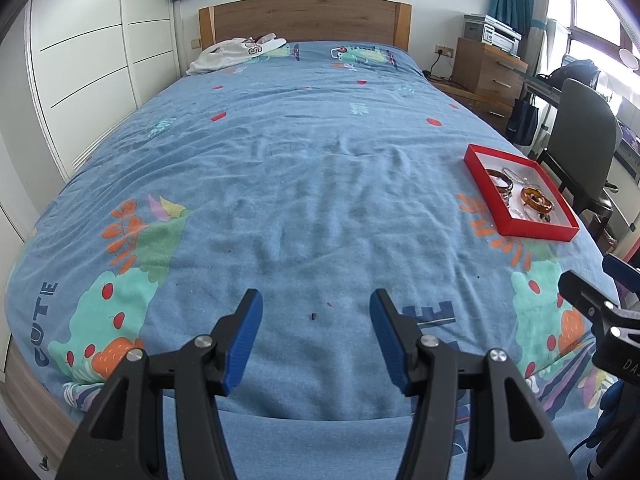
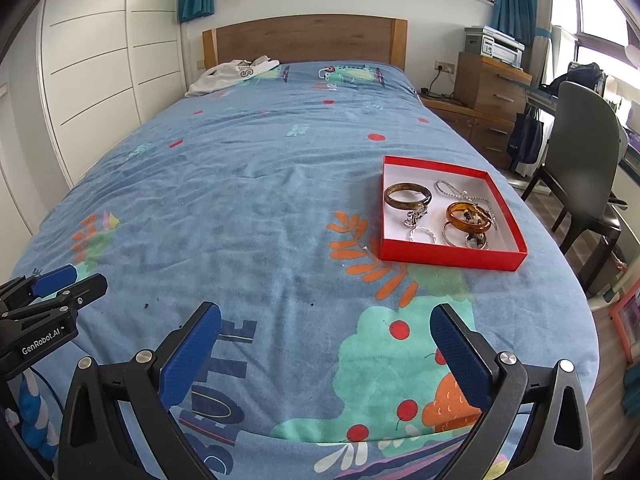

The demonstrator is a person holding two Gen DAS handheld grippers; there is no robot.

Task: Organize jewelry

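Observation:
A shallow red box (image 2: 448, 258) with a white inside lies on the blue bedspread at the right; it also shows in the left wrist view (image 1: 480, 178). In it lie a brown bangle (image 2: 407, 195), an amber bangle (image 2: 468, 218), a silver chain (image 2: 452, 190), thin silver rings (image 2: 422, 235) and small charms. My right gripper (image 2: 326, 324) is open and empty, over the bed's foot, short of the box. My left gripper (image 1: 316, 304) is open and empty, left of the box. Each gripper shows at the edge of the other's view.
A white garment (image 2: 234, 72) lies by the wooden headboard (image 2: 304, 38). White wardrobe doors (image 2: 96, 60) run along the left. A drawer unit with a printer (image 2: 490, 76), a dark chair (image 2: 580, 152) and a desk stand right of the bed.

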